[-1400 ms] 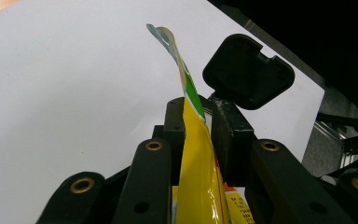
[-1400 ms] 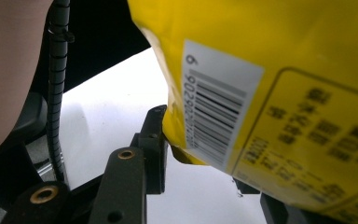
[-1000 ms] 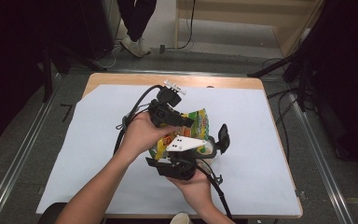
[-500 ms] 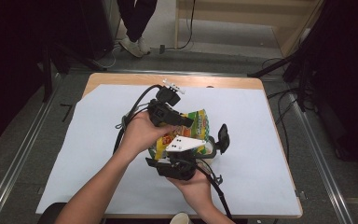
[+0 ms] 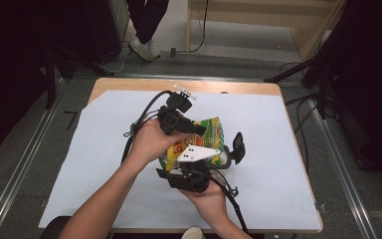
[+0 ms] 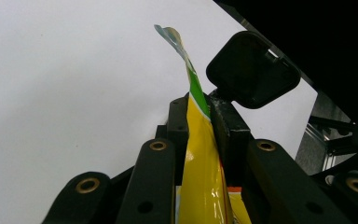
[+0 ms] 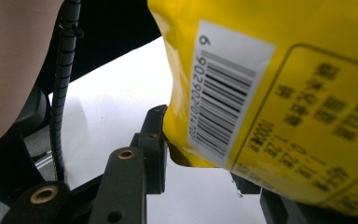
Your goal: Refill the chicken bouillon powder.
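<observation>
A yellow and green snack bag (image 5: 214, 132) is held up over the middle of the white-covered table (image 5: 288, 169), between both grippers. My left gripper (image 5: 200, 130) comes in from the left with its jaws pinched on the bag's thin edge. In the left gripper view the jaws (image 6: 200, 116) press the yellow film (image 6: 200, 177) from both sides. My right gripper (image 5: 230, 151), with its grey plate (image 5: 197, 152), holds the bag from the near side. In the right gripper view the bag's barcode corner (image 7: 284, 93) sits between the jaws (image 7: 200, 161), touching the left pad (image 7: 154, 144); the bag hides the right jaw.
Black cables (image 5: 139, 119) trail from both grippers across the table. A person's legs and shoes (image 5: 142, 47) stand beyond the far edge, next to a wooden frame (image 5: 258, 20). Metal rails (image 5: 25, 159) run along both sides of the table.
</observation>
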